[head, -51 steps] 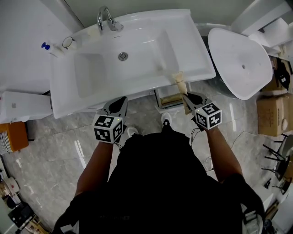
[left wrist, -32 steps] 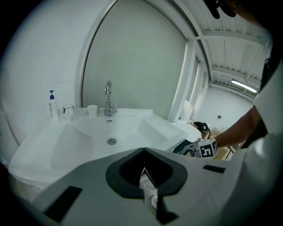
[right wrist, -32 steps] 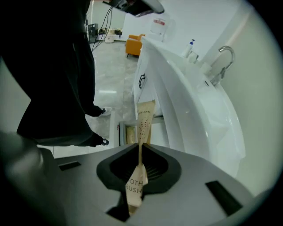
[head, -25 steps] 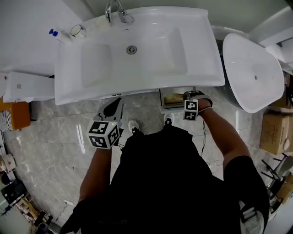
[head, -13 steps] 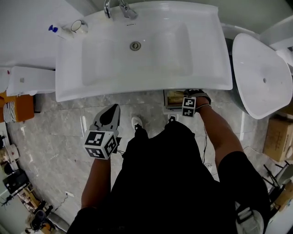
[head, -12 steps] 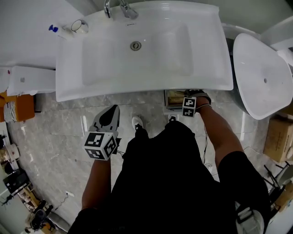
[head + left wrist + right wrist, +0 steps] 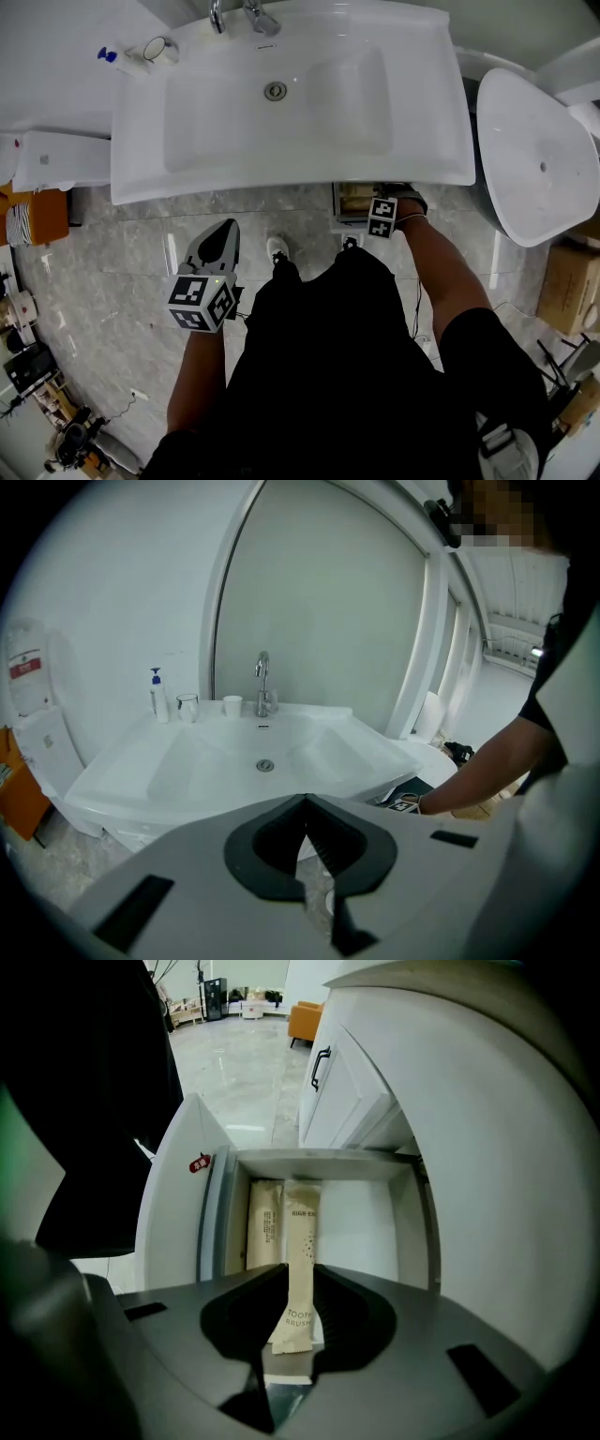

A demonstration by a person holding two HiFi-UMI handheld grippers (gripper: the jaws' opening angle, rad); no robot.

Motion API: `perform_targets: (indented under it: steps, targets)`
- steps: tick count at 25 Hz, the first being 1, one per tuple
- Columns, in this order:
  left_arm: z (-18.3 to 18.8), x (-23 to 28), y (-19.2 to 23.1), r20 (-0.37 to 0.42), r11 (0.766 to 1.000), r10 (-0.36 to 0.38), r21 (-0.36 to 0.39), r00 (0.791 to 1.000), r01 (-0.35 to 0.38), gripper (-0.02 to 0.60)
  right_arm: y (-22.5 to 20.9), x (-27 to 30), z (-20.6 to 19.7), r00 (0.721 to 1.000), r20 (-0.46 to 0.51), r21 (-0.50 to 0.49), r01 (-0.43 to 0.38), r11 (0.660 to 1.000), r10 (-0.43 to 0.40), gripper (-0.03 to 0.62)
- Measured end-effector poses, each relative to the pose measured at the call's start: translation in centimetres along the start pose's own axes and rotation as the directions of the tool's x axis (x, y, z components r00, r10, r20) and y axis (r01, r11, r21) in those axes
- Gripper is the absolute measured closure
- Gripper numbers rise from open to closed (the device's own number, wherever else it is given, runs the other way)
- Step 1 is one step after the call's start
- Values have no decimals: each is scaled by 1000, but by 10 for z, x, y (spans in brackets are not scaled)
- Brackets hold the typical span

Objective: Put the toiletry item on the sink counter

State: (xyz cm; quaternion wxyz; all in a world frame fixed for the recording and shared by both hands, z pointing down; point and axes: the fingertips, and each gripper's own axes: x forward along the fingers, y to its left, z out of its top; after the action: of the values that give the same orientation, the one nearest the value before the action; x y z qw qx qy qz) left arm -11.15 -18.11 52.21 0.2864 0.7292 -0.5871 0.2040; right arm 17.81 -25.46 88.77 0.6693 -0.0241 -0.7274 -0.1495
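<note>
Right gripper [image 7: 294, 1283] pointed almost straight down into the open white drawer [image 7: 367, 1227] under the front right edge of the white ceramic sink worktop [image 7: 427, 112]. Its jaws had just been opening. The tan paper toothbrush packet [image 7: 300, 1237] sat between them, near end inside the gap. Pads stood off its sides, so no clamp on it.

The packet lay lengthwise in the drawer, running away from the gripper. A second tan packet [image 7: 263, 1222] lay flat just beside it, toward the drawer's left wall. So the toiletry item was in the drawer, not on the worktop.

Left gripper [image 7: 306, 803] was held off the sink front, over the grey marble floor [image 7: 112, 281], angled down toward the basin. Jaw tips were together, nothing between them.

At the worktop's back edge were a chrome tap [image 7: 253, 14], a blue-topped pump bottle [image 7: 114, 58], a clear glass tumbler [image 7: 157, 49] and a small white cup [image 7: 232, 706]. A white oval basin [image 7: 534, 159] stood just right of the sink.
</note>
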Motion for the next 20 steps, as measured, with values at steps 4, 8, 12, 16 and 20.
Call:
perform_targets:
  steps: [4,8,12,16,20]
  targets:
    - [8,-1,0,15,1000,-26,12,1000,26,584,4,-10,0,1000,-5,22,10,1000,-10,536]
    - [14,-5,6,31,997,-66,34,997,65,584,7,-24,0,999,-25,65,25,998,-23,536]
    - [20,-11,18,46,993,-108,53,993,105,584,11,-41,5,998,-45,117,45,992,-39,537]
    - [20,-17,36,50,986,-154,71,987,150,584,14,-61,19,996,-58,202,75,977,-64,537]
    - [21,-22,53,56,977,-200,93,978,194,584,15,-84,40,994,-45,322,111,940,-102,537]
